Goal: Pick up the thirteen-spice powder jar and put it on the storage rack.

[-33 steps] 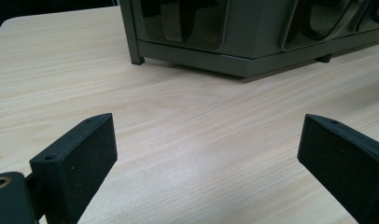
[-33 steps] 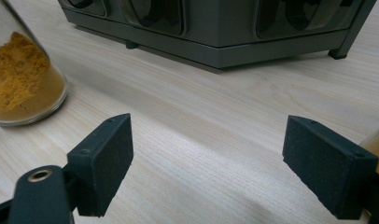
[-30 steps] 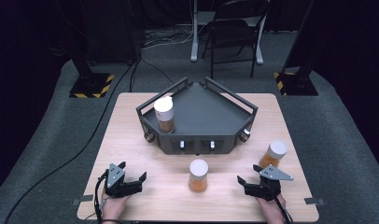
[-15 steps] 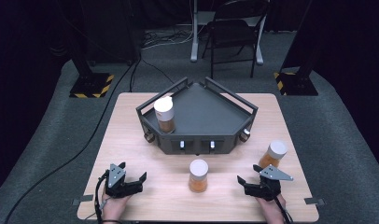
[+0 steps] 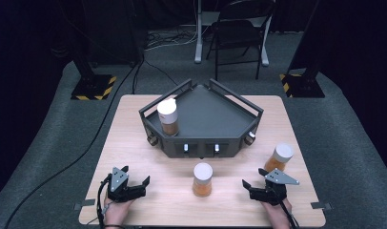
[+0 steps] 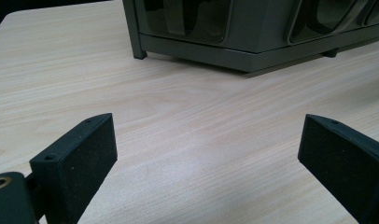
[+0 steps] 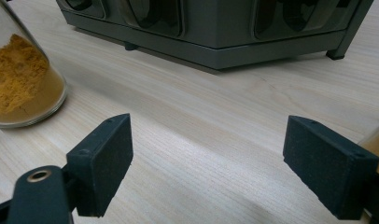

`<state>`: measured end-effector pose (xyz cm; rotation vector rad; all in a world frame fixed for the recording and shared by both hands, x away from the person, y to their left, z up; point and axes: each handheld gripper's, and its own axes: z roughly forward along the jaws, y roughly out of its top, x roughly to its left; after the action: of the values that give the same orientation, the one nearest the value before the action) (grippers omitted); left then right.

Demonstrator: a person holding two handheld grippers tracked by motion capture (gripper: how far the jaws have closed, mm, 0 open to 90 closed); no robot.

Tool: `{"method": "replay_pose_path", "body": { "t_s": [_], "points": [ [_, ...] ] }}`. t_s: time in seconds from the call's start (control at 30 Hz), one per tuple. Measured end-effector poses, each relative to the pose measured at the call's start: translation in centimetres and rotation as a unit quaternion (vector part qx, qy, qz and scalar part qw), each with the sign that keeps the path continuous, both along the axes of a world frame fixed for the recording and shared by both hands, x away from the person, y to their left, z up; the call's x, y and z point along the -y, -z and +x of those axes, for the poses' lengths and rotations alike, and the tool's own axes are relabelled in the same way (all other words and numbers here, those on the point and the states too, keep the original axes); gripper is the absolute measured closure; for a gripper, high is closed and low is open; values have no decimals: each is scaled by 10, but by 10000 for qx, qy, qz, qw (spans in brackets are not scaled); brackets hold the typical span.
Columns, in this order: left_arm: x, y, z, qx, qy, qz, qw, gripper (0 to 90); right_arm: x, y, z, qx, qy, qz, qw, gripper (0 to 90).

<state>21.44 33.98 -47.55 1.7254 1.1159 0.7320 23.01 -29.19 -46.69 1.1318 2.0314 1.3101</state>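
While both jaws gape empty | middle jar [image 5: 202, 179] stands between grippers | untouched

Table [image 5: 134, 143]: pale wood, fine lengthwise grain, seen clearly in both gripper views. Rack [image 5: 206, 119]: dark grey throughout, with two small white marks on its front face. Three jars are noted, each with a white lid: rack jar [image 5: 168, 117] filled brown, middle jar [image 5: 202, 180] orange-brown, right jar [image 5: 279, 158] orange. In the right gripper view the middle jar's glass [image 7: 19, 79] is clear and its powder is mustard yellow. Left gripper [image 5: 132, 183] and right gripper [image 5: 254, 177]: black, each topped by a grey plate; pads [image 6: 80, 163] matte black with pale specks. Floor [image 5: 353, 157]: grey carpet. Stand bases [image 5: 92, 88] are marked with yellow-black hazard stripes.
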Motion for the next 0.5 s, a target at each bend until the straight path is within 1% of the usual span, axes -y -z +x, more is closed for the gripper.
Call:
{"method": "replay_pose_path", "body": {
  "t_s": [0.5],
  "points": [
    [-1,0,0,-6,13,-30,10000,45,-1,0,0,-8,7,-12,10000,150]
  ]
}}
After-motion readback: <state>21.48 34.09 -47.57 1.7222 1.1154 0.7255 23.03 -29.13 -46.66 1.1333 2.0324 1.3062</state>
